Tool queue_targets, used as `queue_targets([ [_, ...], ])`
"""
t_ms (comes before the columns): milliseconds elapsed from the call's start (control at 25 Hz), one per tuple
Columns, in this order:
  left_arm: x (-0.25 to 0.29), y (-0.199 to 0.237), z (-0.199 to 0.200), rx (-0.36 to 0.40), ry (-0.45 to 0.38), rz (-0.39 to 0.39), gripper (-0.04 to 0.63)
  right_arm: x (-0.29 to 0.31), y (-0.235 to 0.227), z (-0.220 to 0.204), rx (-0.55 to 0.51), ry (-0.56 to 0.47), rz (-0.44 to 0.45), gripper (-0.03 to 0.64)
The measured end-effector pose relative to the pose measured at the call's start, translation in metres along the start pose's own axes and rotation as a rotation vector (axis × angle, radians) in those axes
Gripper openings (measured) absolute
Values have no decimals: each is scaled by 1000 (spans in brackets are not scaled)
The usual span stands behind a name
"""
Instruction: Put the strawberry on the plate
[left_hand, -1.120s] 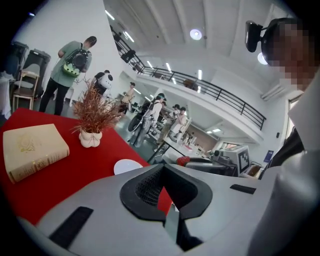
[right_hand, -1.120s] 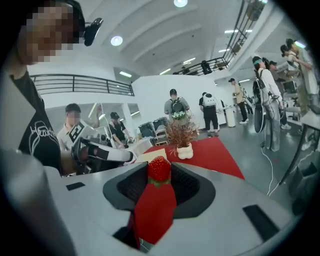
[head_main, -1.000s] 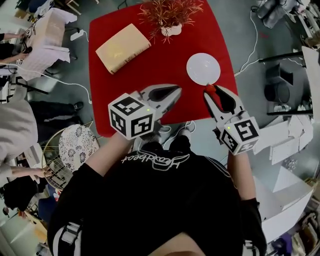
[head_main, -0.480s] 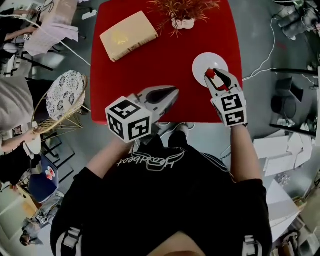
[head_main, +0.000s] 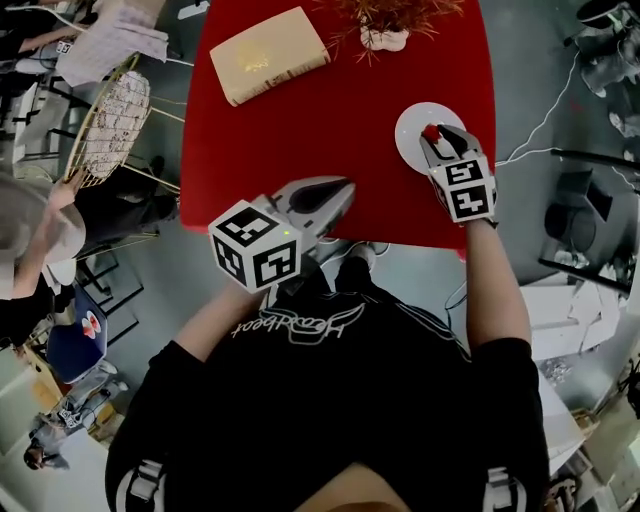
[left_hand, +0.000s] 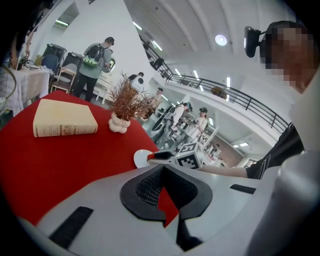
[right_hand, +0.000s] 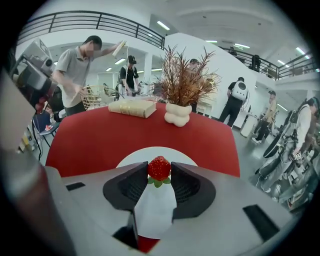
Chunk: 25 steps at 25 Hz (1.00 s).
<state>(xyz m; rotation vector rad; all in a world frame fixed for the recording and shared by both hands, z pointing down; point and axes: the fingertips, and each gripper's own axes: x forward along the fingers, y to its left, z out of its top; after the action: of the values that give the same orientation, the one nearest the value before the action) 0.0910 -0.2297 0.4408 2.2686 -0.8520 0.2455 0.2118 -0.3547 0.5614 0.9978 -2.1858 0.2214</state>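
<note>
Right tongs grip the strawberry by its sides, right over the white plate on the red tabletop. Left tongs hang closed and empty by the tabletop's near edge.

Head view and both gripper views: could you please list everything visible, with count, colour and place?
table: one, red, centre
book: one, cream, table's far left
dried plant in vase: one, reddish-brown in white, table's far edge
plate: one, white, table's right side
strawberry: one, red, over the plate
wicker chair: one, tan, floor left of table
bystanders: several, background
left gripper: one, white, shut, empty, over table's near edge
right gripper: one, white, shut on the strawberry
</note>
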Motion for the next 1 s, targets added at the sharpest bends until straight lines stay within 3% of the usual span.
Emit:
queue_targets([
  [280,-7,2,-5,-14,-26,27,6,9,3,-13,-16,59,8,135],
  [1000,-9,-2,-15,-30,-43,61,6,14,-1,-17,11,91,45,140],
])
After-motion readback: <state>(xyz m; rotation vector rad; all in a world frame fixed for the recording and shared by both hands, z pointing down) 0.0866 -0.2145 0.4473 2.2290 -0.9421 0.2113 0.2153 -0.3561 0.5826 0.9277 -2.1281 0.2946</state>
